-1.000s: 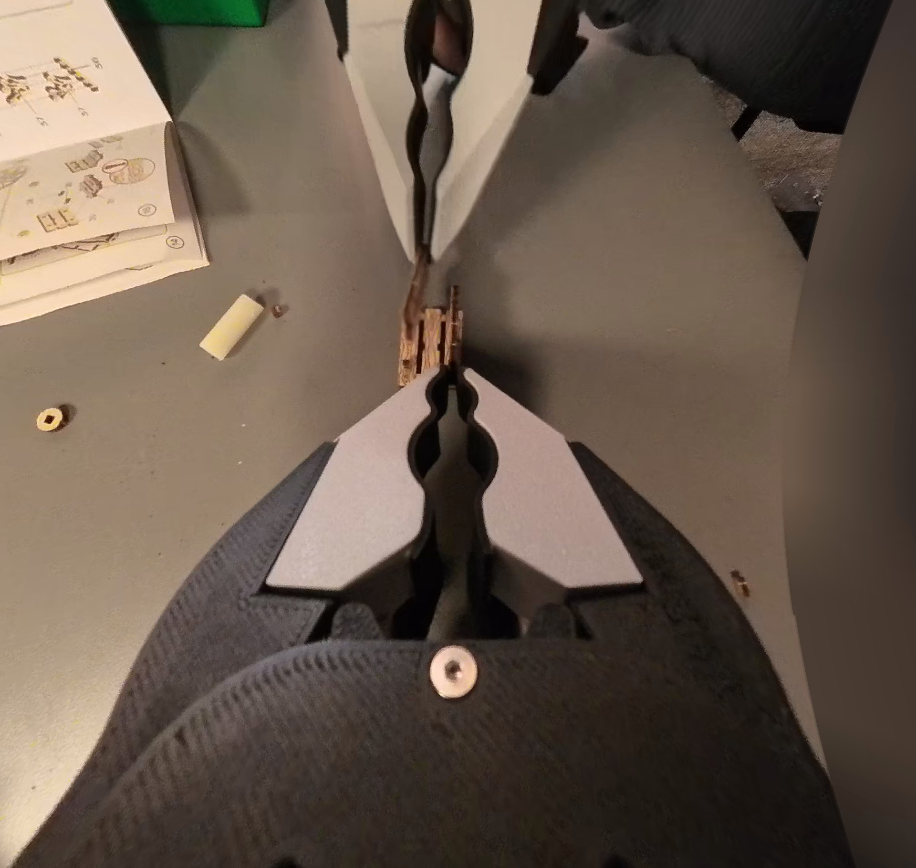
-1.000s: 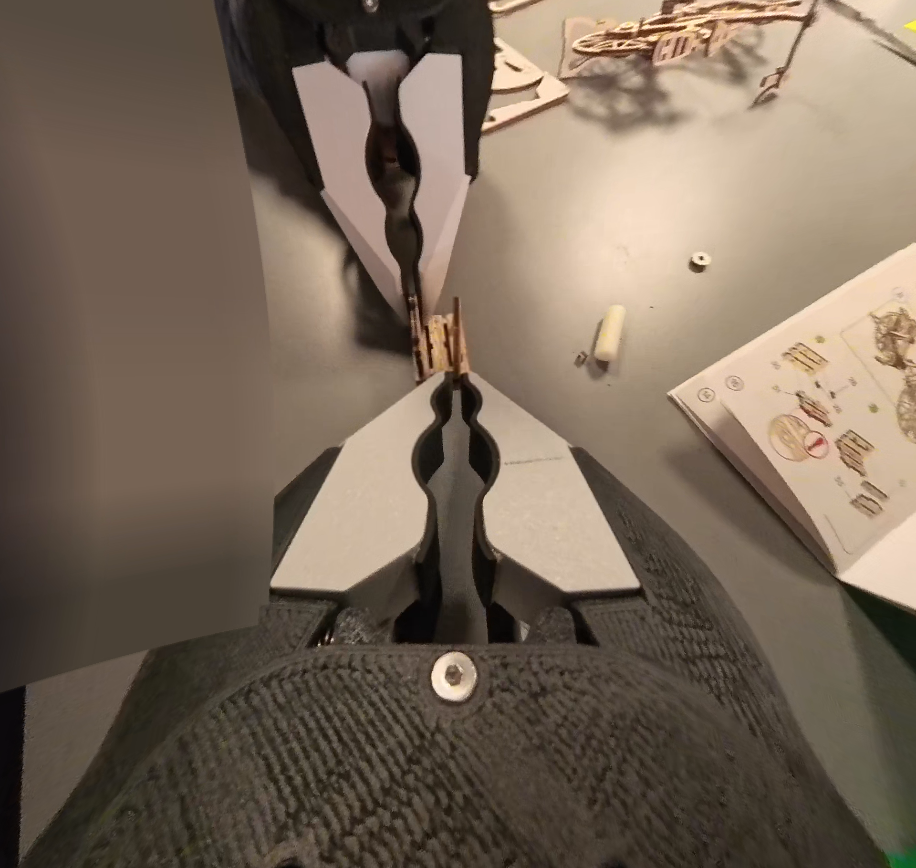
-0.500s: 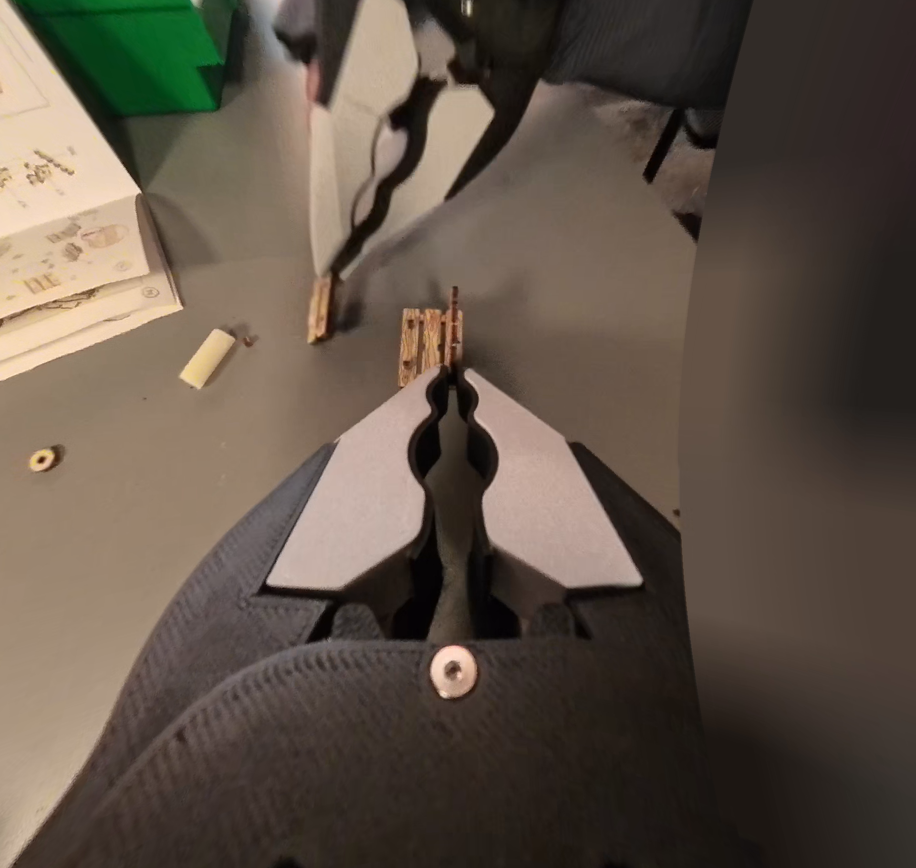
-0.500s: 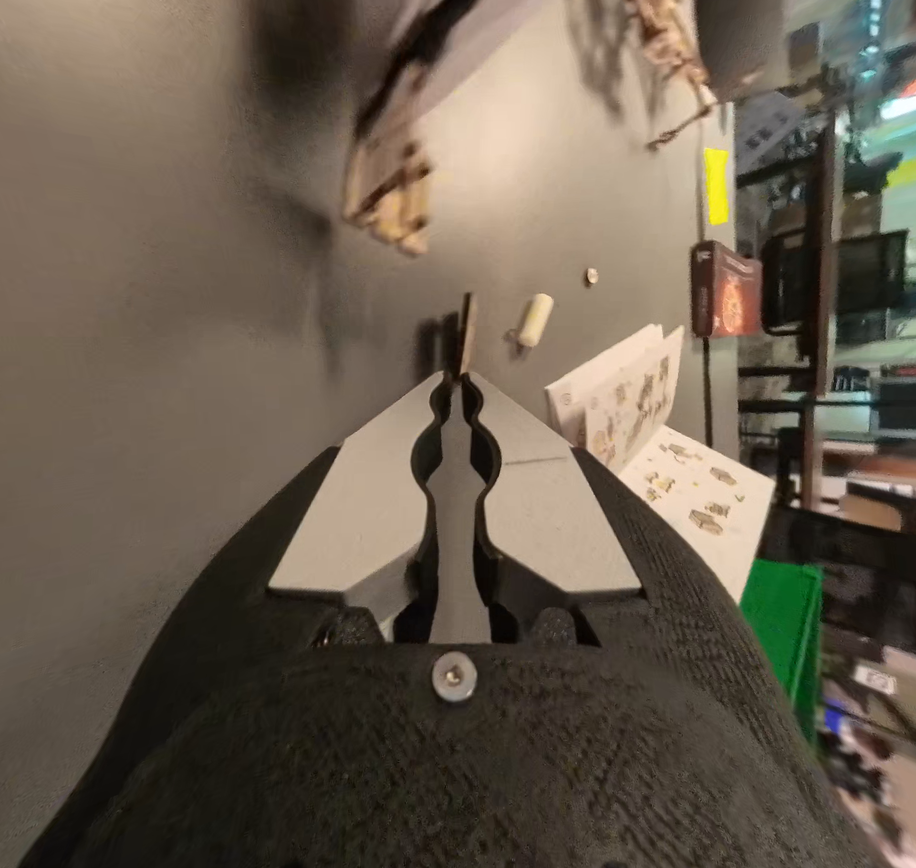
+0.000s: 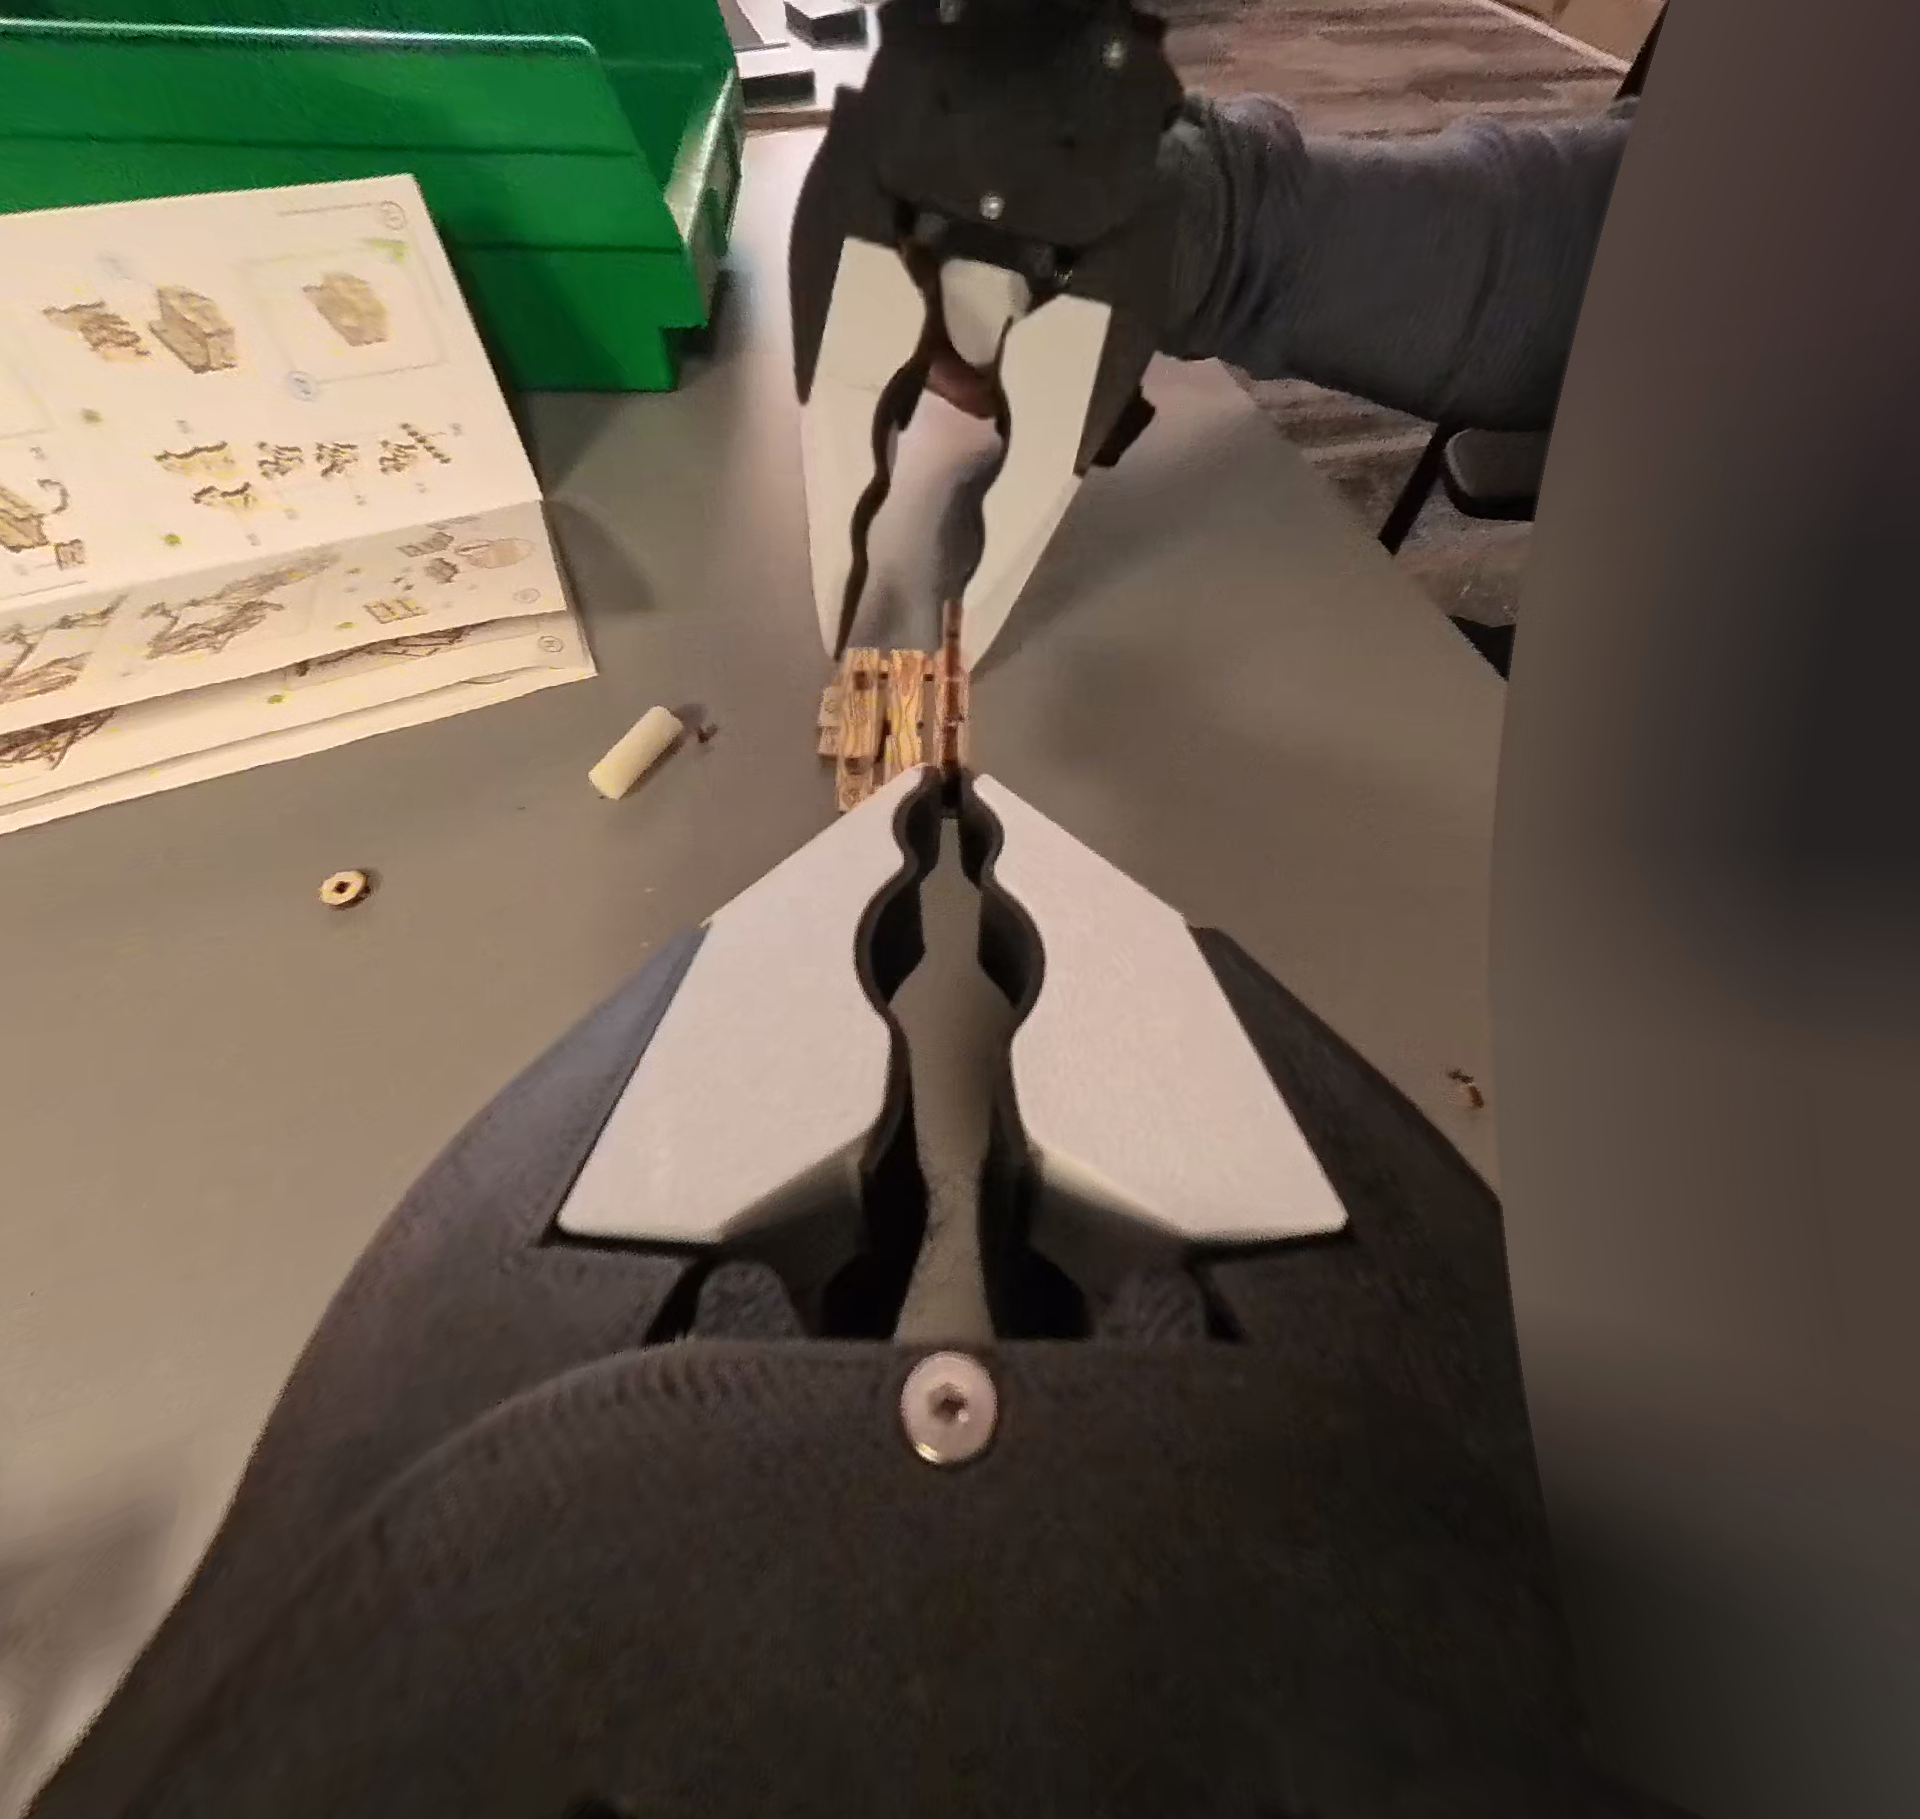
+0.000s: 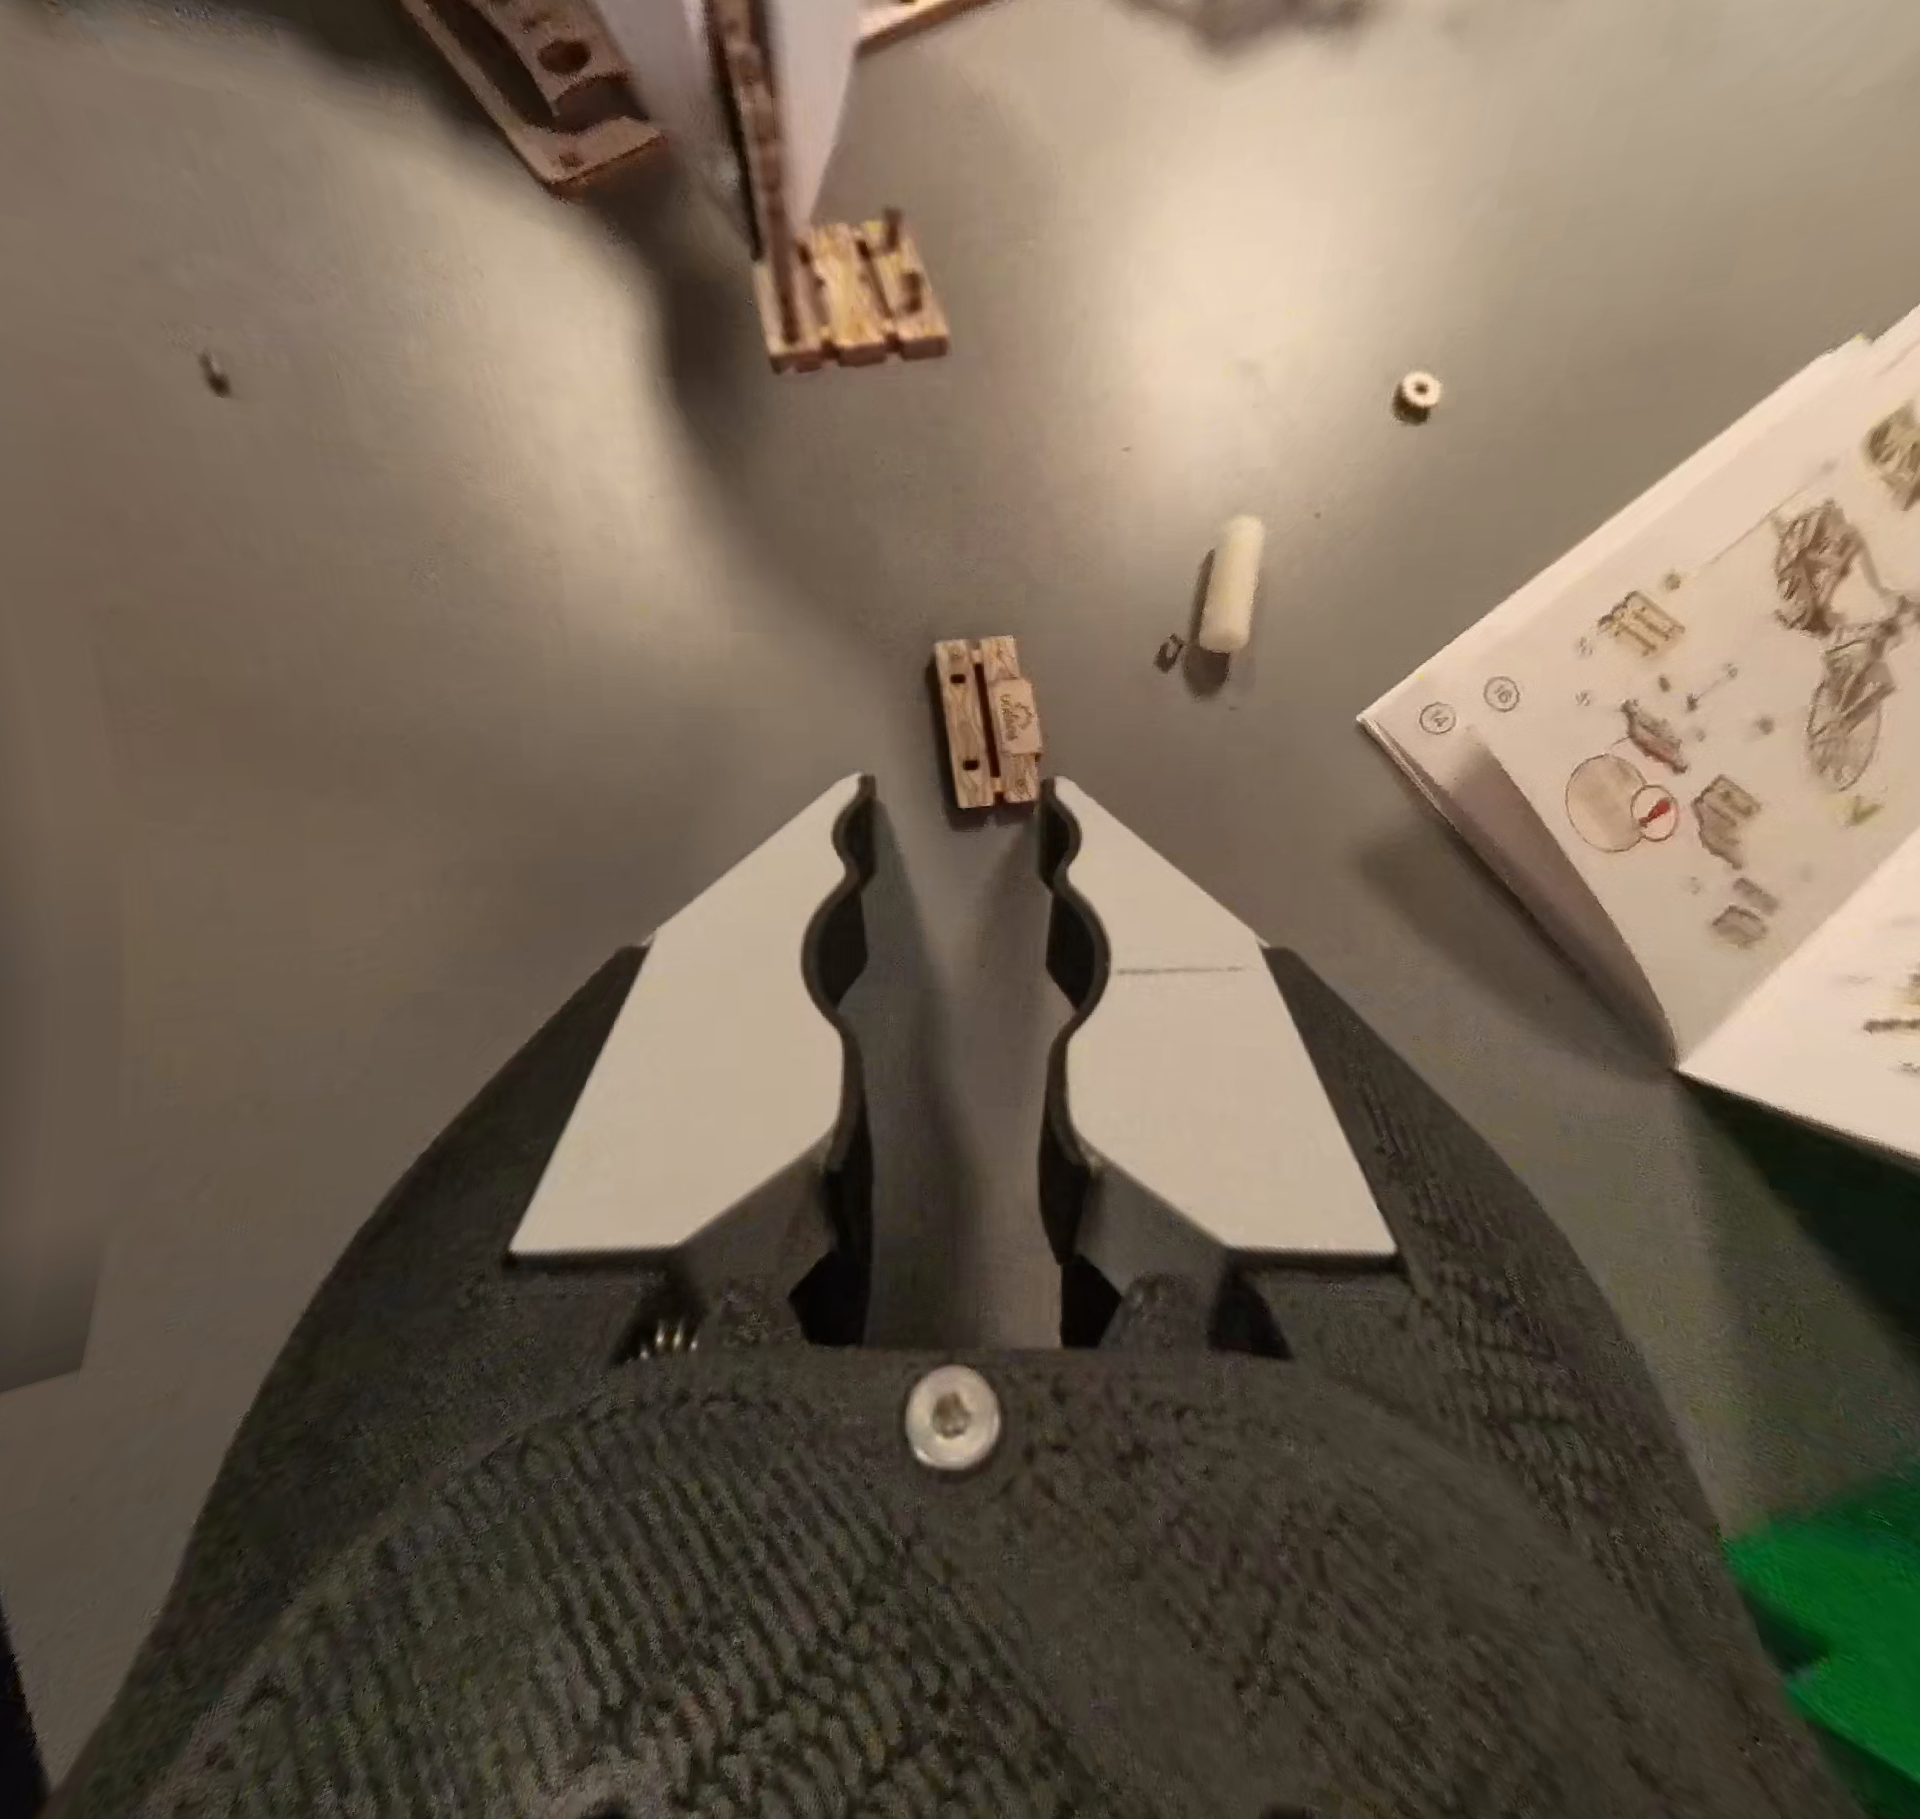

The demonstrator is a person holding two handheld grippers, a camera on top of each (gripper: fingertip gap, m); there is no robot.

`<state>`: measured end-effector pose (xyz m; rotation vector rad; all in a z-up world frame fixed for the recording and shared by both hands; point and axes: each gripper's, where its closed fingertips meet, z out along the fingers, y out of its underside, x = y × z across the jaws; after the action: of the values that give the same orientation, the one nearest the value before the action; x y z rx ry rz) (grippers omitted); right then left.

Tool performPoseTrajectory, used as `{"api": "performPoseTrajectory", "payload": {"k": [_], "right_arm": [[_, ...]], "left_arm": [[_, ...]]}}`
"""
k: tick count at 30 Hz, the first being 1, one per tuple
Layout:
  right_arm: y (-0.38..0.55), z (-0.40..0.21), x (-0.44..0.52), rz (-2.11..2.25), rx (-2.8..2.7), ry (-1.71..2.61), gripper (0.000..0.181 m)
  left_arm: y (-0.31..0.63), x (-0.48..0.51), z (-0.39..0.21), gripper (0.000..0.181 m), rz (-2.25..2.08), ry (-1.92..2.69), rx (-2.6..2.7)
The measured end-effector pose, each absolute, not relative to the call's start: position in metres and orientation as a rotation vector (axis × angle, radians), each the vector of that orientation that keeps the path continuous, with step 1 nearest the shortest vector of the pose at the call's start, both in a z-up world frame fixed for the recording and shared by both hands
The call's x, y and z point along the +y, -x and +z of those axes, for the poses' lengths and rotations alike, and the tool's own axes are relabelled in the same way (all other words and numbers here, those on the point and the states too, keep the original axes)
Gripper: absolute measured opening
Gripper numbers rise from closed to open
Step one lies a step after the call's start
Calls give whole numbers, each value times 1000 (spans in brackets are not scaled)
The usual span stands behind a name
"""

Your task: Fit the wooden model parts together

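A matte grey tabletop (image 6: 416, 626) carries the work, with green plastic bins (image 5: 364, 107) and an open paper instruction booklet (image 5: 239, 481) at its edge. The left gripper (image 5: 948, 780), jaws pinched narrow, holds a slatted, laser-cut wooden assembly (image 5: 894, 720) by one thin edge plate just above the surface. The right gripper (image 6: 956, 793) hangs over a small flat wooden panel (image 6: 985, 725) lying loose on the tabletop, jaws spread wide and empty. The step in hand appears to be picking up that panel; the next move likely calls for closing on its thin edges and aligning its slots with the held assembly. A pale cylindrical peg (image 6: 1229, 585) and a tiny wooden washer (image 6: 1416, 389) lie nearby.
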<state>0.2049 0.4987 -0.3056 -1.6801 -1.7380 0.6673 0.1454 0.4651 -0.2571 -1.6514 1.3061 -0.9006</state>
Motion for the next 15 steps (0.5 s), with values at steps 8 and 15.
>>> {"api": "performPoseTrajectory", "payload": {"k": [8,15], "right_arm": [[-202,-308,503,611,-1861,1751,19],[-199,-298,508,432,-1903,1715,14]], "left_arm": [[-131,476,-284,1,-705,1866,1367],[-124,504,-274,58,-380,1846,1242]]}}
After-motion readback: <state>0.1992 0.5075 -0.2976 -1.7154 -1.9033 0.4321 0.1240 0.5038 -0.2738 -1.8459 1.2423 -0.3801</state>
